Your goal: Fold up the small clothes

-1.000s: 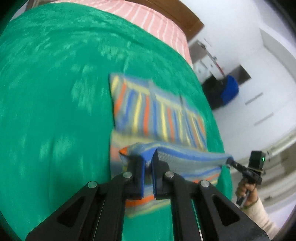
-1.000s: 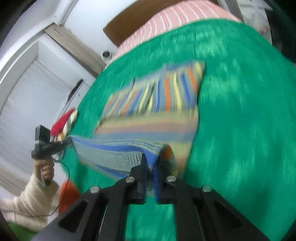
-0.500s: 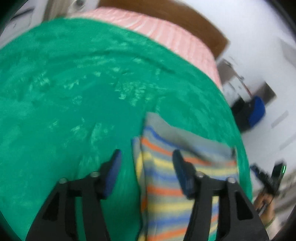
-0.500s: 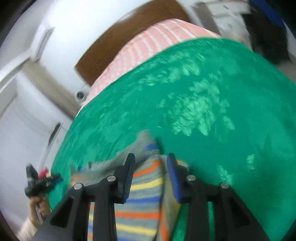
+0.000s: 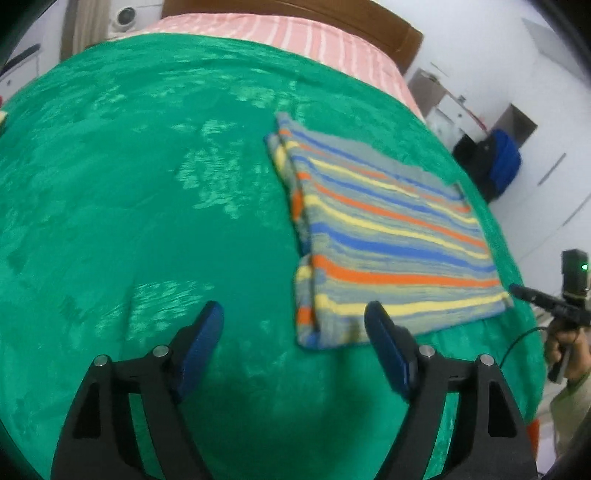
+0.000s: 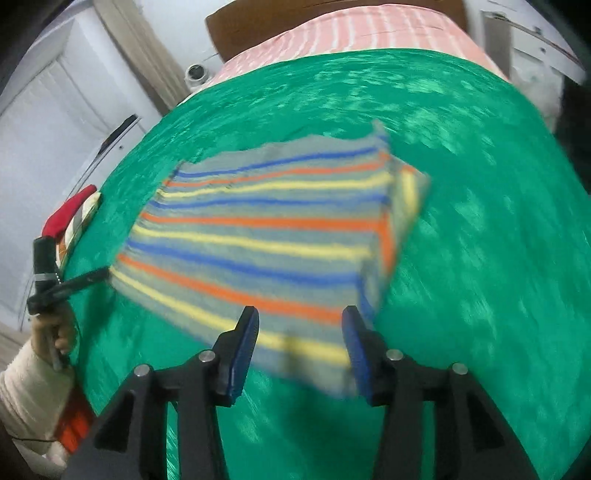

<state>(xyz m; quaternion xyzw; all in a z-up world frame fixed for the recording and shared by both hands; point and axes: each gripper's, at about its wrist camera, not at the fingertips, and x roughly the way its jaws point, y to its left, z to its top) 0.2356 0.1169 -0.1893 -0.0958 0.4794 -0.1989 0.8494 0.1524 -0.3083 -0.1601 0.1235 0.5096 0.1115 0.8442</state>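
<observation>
A small striped garment [image 5: 388, 236], grey with blue, orange and yellow stripes, lies folded flat on the green bedspread [image 5: 129, 221]. My left gripper [image 5: 293, 325] is open and empty, just in front of the garment's near left corner. My right gripper [image 6: 299, 332] is open and empty, with its fingers over the garment's [image 6: 266, 240] near right edge. Each gripper shows in the other's view: the right gripper [image 5: 517, 291] at the garment's right corner, the left gripper [image 6: 99, 275] at its left corner.
The green bedspread [image 6: 480, 258] covers a bed with a pink striped sheet [image 5: 295, 37] and brown headboard [image 5: 351, 18] at the far end. A red and white item [image 6: 72, 214] lies at the bed's left edge. White cabinets and a blue bag [image 5: 506, 158] stand beyond the right side.
Both grippers held the garment's lifted edge shut a second ago. They carried it forward over the rest, let go and opened. The garment now lies folded, and both grippers have drawn back.
</observation>
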